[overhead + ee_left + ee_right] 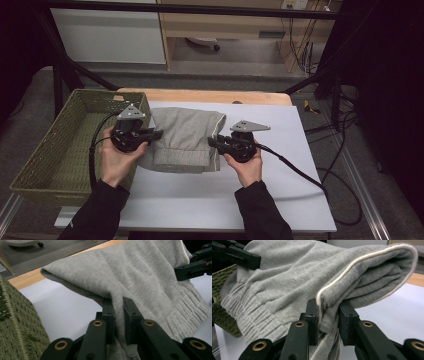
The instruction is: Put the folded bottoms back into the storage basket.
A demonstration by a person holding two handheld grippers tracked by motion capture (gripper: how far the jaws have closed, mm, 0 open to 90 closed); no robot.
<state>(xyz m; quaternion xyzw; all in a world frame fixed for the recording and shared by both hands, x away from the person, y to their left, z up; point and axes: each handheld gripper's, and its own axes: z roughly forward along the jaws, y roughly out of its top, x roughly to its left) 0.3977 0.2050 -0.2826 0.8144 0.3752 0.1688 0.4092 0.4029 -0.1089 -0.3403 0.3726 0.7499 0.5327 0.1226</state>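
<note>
Jaws-pinched grey garment (186,136) — folds half-hidden

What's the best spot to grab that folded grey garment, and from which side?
By its two side edges, one gripper coming in level from each side. The folded grey garment is wide and limp, so one pinch would probably let it sag; the left gripper and right gripper pinch those thick folded edges now.

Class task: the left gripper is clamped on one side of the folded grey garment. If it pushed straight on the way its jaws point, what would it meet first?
Beyond the folded grey garment it already grips, the left gripper would probably meet the right gripper, which faces it from the opposite side; depth is uncertain.
</note>
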